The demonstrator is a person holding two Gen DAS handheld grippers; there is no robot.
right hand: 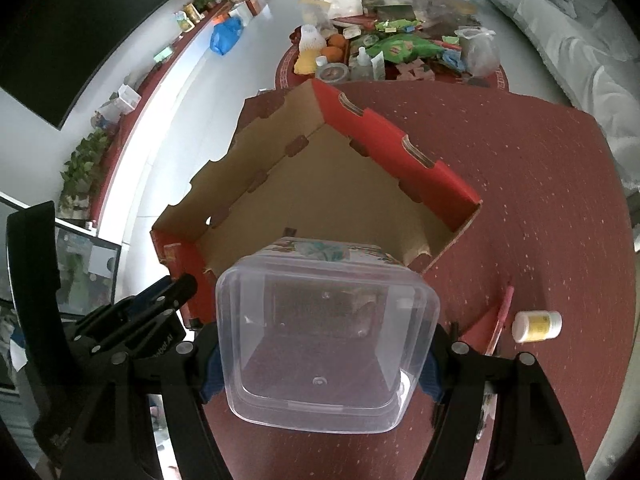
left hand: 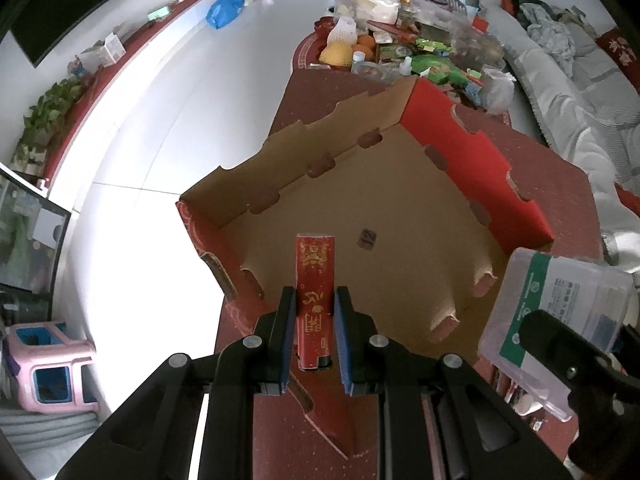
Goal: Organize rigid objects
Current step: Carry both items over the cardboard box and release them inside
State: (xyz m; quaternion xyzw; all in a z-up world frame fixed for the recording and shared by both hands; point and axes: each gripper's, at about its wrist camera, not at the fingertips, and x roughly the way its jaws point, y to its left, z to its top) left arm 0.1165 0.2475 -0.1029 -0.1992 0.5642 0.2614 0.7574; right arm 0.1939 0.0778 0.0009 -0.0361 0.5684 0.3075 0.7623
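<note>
Red and slim, the packet (left hand: pixel 314 304) sits clamped between the blue pads of the left gripper (left hand: pixel 314 336), hanging over the near wall of the open cardboard box (left hand: pixel 400 216); it is pinched on its narrow sides only, so it could pivot in the pads and drop onto the rim or outside the box. Beside it the right gripper (right hand: pixel 324 364) has its jaws spread wide around a clear plastic tub (right hand: pixel 326 344), held by its smooth sides just short of the box's near edge; that slick wall may slide in the grip, or its lower corner may catch the notched cardboard and push the light box across the table (right hand: pixel 540 184). A small white bottle (right hand: pixel 537 326) lies on its side to the right and may roll if bumped. Further off, the cluttered table end (right hand: pixel 392 40) is well clear
</note>
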